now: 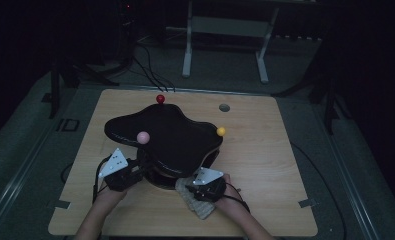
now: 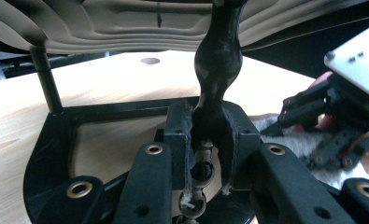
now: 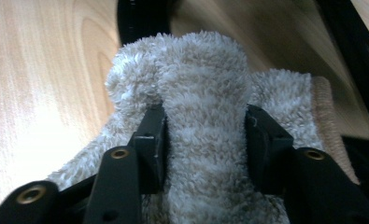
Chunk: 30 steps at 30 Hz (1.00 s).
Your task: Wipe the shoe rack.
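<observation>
The room is dim; the far wall and both side areas lie in near darkness. A light wooden tabletop (image 1: 265, 165) with rounded corners occupies the centre of the high view, with a round grommet hole (image 1: 224, 107) near its far edge. The floor (image 1: 375, 165) is covered in grey-green carpet. Beyond the tabletop stands a pale metal frame (image 1: 225, 30) on two splayed feet (its upper part is cut off). Black cables (image 1: 150, 65) run across the floor toward the tabletop's far edge. Dark stand legs (image 1: 55, 85) rise at the left, and similar ones (image 1: 330, 100) at the right.
</observation>
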{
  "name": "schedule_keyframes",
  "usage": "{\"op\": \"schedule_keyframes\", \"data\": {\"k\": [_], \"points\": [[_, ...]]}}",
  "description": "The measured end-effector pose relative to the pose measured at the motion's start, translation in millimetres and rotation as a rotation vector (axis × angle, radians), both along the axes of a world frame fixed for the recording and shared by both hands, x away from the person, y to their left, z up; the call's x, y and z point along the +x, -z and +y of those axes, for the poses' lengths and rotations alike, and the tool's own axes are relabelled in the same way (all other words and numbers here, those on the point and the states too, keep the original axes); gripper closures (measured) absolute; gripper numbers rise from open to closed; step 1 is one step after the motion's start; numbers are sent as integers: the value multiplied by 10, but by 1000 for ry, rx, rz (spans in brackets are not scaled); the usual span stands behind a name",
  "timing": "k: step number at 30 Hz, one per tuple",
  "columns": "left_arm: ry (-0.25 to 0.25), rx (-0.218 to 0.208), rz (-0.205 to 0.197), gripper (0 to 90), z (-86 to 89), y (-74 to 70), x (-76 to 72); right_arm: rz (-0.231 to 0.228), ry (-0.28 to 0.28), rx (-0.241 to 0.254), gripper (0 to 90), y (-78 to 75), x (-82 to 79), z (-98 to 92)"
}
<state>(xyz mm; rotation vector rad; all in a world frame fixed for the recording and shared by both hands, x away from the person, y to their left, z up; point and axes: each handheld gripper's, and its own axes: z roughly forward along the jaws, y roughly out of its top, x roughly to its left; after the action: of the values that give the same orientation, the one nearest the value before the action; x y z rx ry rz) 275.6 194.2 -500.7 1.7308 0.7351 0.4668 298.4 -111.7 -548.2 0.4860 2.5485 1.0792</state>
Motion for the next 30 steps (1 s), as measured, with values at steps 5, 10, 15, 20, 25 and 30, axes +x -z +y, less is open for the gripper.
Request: {"op": "schedule_keyframes", "data": {"k": [5,10,15,20,25,30], "points": [[0,0,0,742,1,2,-1,22,54,27,627,-4,66,-158],[1,-2,-1,742,-1,4,1,61,127,39,661,0,177,-325],[-3,1,-4,742,-7,4,-4,108,256,87,665,33,335,-536],[3,-8,0,741,-1,11,4,91,316,94,672,-53,379,-574],[2,-6,-2,742,-2,10,2,75,371,206,619,-225,497,-537],[3,-4,-2,742,-2,8,1,121,436,177,488,-65,677,-431]]}}
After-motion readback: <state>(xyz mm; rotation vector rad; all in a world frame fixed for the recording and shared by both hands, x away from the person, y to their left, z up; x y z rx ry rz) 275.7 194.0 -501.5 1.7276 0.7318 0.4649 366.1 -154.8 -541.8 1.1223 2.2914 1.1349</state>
